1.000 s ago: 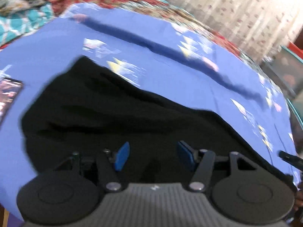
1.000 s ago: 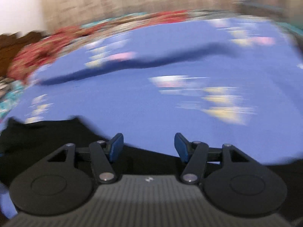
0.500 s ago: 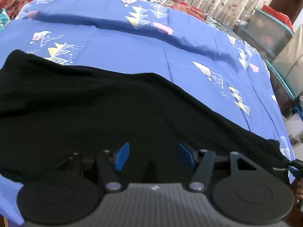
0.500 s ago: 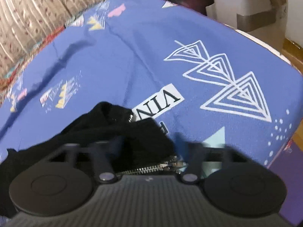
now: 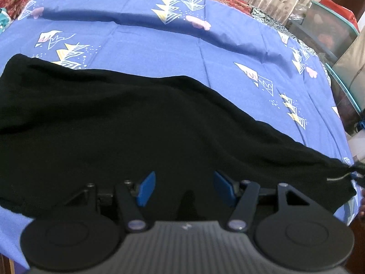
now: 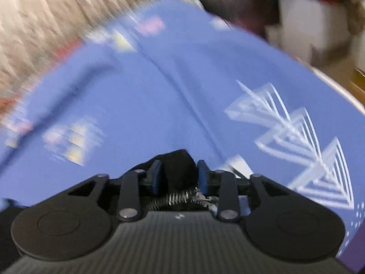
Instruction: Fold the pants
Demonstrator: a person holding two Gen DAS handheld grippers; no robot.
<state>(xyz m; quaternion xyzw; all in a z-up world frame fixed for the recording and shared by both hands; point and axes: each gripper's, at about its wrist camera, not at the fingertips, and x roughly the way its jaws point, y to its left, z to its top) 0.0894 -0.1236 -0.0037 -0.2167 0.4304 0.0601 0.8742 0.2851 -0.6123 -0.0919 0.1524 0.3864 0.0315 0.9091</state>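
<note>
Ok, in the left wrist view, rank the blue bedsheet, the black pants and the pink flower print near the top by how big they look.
1. Blue bedsheet, spanning nearly the whole frame.
2. Black pants, close behind it; they lie nearer the camera, so the gap may be larger than it looks.
3. Pink flower print, by far the smallest.

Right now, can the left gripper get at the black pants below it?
Probably yes. The left gripper hangs over the black pants spread on the blue sheet, jaws apart with nothing between them, and nothing lies between them and the cloth.
</note>
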